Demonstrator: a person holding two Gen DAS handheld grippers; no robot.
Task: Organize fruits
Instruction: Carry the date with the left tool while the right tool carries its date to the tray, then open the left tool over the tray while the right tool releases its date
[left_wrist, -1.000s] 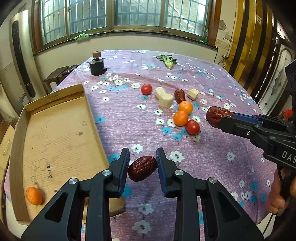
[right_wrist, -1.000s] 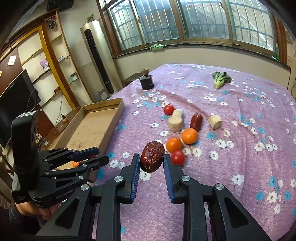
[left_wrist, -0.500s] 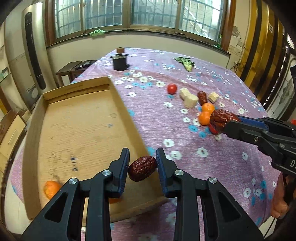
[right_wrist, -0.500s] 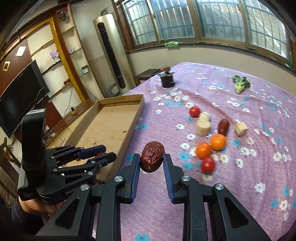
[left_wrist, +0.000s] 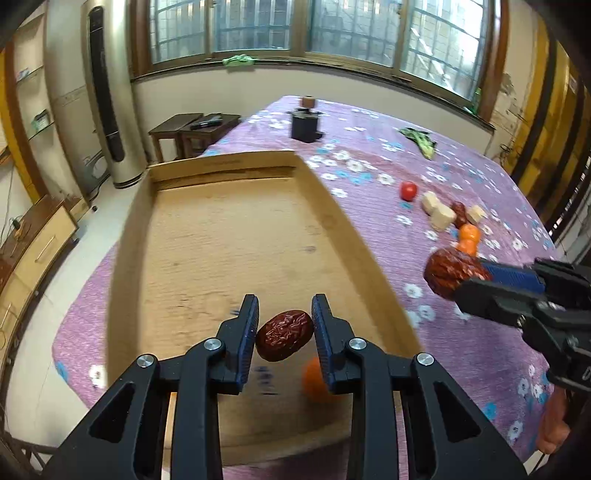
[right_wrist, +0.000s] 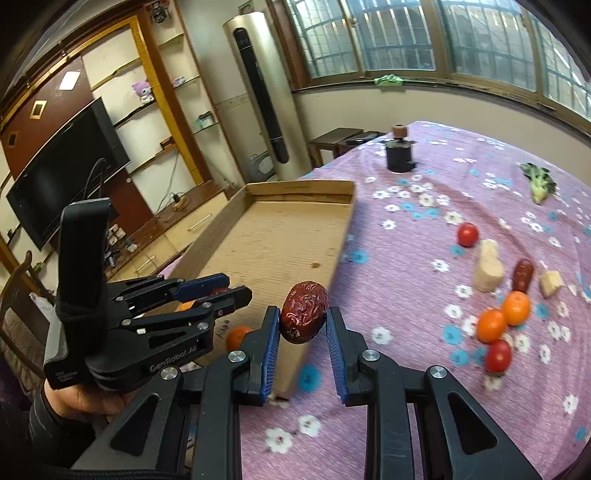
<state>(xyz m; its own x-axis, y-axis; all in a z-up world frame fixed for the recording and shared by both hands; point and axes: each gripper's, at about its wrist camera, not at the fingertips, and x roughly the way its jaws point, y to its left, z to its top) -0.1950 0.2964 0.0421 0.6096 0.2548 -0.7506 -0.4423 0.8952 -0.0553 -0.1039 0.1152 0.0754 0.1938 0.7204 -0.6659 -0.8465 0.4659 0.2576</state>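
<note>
My left gripper (left_wrist: 284, 332) is shut on a wrinkled red date (left_wrist: 284, 335) and hangs over the near part of a shallow cardboard tray (left_wrist: 229, 243). An orange (left_wrist: 314, 380) lies in the tray just below it. My right gripper (right_wrist: 301, 325) is shut on a second red date (right_wrist: 304, 317) above the tray's near right corner (right_wrist: 295, 369); in the left wrist view that date (left_wrist: 448, 271) shows at the right. On the purple flowered cloth lie two oranges (right_wrist: 502, 315), two tomatoes (right_wrist: 467, 234), a dark date (right_wrist: 522, 275) and pale chunks (right_wrist: 487, 266).
A black grinder (right_wrist: 399, 157) stands at the far end of the table, with a green vegetable (right_wrist: 539, 181) to its right. A person's hand (right_wrist: 81, 398) holds the left gripper (right_wrist: 221, 291). A tall air conditioner (right_wrist: 262, 96), shelves and a television are beyond the table's left edge.
Both grippers have moved left from over the cloth toward the tray, each still carrying its date. The left one is now above the tray's floor, the right one near the tray's corner.
</note>
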